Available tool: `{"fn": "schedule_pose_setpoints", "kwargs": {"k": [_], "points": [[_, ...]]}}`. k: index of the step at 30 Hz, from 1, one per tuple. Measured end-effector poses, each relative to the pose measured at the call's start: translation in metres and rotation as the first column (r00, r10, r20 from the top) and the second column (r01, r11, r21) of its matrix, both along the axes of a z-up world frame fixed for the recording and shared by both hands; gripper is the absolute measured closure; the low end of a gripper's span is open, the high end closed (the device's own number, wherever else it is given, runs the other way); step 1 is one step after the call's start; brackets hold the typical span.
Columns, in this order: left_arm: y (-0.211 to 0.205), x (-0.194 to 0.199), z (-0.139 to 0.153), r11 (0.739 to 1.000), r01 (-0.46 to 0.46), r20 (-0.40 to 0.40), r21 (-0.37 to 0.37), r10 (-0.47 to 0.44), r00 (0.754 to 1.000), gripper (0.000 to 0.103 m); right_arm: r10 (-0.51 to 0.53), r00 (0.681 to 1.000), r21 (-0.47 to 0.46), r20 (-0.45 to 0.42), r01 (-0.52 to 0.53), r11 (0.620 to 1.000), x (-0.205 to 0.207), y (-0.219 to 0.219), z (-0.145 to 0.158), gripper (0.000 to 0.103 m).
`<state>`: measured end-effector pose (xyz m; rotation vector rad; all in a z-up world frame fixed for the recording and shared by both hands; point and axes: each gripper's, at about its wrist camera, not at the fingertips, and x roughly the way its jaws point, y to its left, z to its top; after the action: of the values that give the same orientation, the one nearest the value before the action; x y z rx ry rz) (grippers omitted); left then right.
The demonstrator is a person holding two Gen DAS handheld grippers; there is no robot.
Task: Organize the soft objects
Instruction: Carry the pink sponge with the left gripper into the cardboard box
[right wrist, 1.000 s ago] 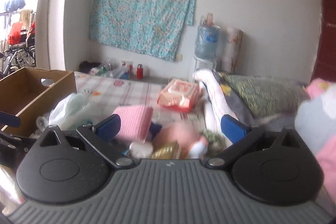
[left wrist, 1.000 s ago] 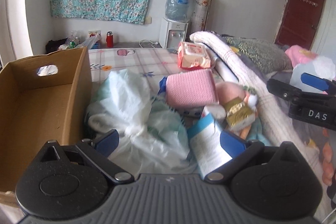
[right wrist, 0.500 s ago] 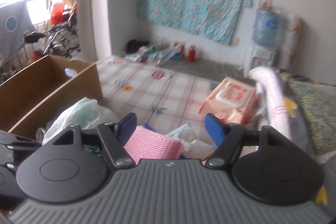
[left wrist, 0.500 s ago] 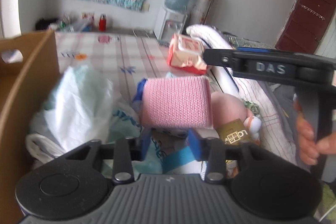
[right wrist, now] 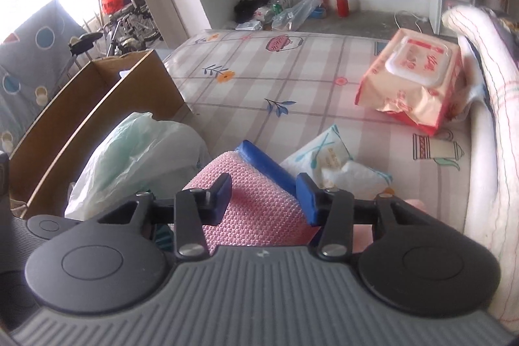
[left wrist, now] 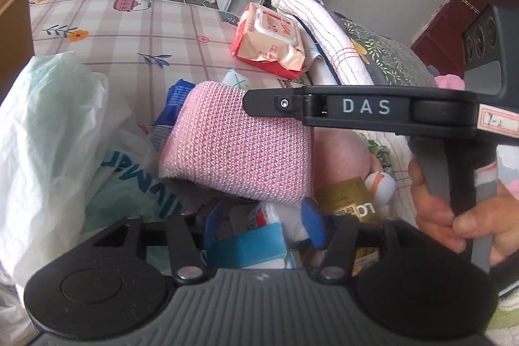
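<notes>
A pink knitted pad (left wrist: 233, 148) with a blue backing (right wrist: 264, 162) lies tilted on a pile of soft things on the bed. My right gripper (right wrist: 265, 196) is closing on it: one pad rests on the pink face and the other touches the blue edge. In the left wrist view its finger (left wrist: 269, 101) crosses the pad's top edge, and a hand (left wrist: 454, 216) holds its handle. My left gripper (left wrist: 262, 224) sits low in front of the pink pad with its jaws opening. A white and blue packet (left wrist: 249, 244) lies between its fingers, not clearly pressed.
An open cardboard box (right wrist: 97, 106) stands at the left, with a crumpled plastic bag (right wrist: 139, 148) against it. A red wet-wipes pack (right wrist: 412, 77), a white tissue pack (right wrist: 331, 158) and a rolled white blanket (right wrist: 486, 86) lie to the right. A gold packet (left wrist: 350, 200) sits by a pink plush (left wrist: 340, 158).
Both grippers have dropped toward the pile. The right one swung left over the pink pad and its jaws narrowed around it. The left jaws narrowed, then widened again.
</notes>
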<state>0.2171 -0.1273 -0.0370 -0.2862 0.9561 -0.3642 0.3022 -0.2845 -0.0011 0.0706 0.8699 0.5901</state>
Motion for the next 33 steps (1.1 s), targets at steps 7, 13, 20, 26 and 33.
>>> {"fn": "schedule_pose_setpoints", "kwargs": {"k": [7, 13, 20, 26, 33], "points": [[-0.002, 0.002, 0.011, 0.999, -0.034, 0.042, -0.018, 0.034, 0.999, 0.023, -0.014, 0.994, 0.098, -0.105, 0.024, 0.995, -0.001, -0.019, -0.008, 0.066], [-0.002, -0.001, 0.023, 0.996, -0.07, 0.086, 0.057, 0.065, 0.994, 0.036, -0.027, 0.99, 0.121, -0.135, 0.043, 0.992, -0.014, -0.021, 0.0, 0.066], [0.013, -0.029, 0.057, 0.996, -0.064, 0.183, 0.057, 0.052, 0.982, 0.036, -0.04, 0.992, 0.187, -0.12, 0.062, 0.98, -0.045, -0.018, 0.036, 0.066], [0.05, -0.058, 0.098, 0.99, -0.109, 0.268, 0.093, 0.081, 0.96, 0.036, -0.009, 0.998, 0.236, -0.056, 0.022, 0.971, -0.068, 0.024, 0.081, 0.064], [0.136, -0.079, 0.134, 0.956, -0.261, 0.334, 0.133, 0.205, 0.92, 0.035, 0.094, 0.995, 0.298, -0.033, -0.081, 0.951, -0.064, 0.125, 0.113, 0.062]]}}
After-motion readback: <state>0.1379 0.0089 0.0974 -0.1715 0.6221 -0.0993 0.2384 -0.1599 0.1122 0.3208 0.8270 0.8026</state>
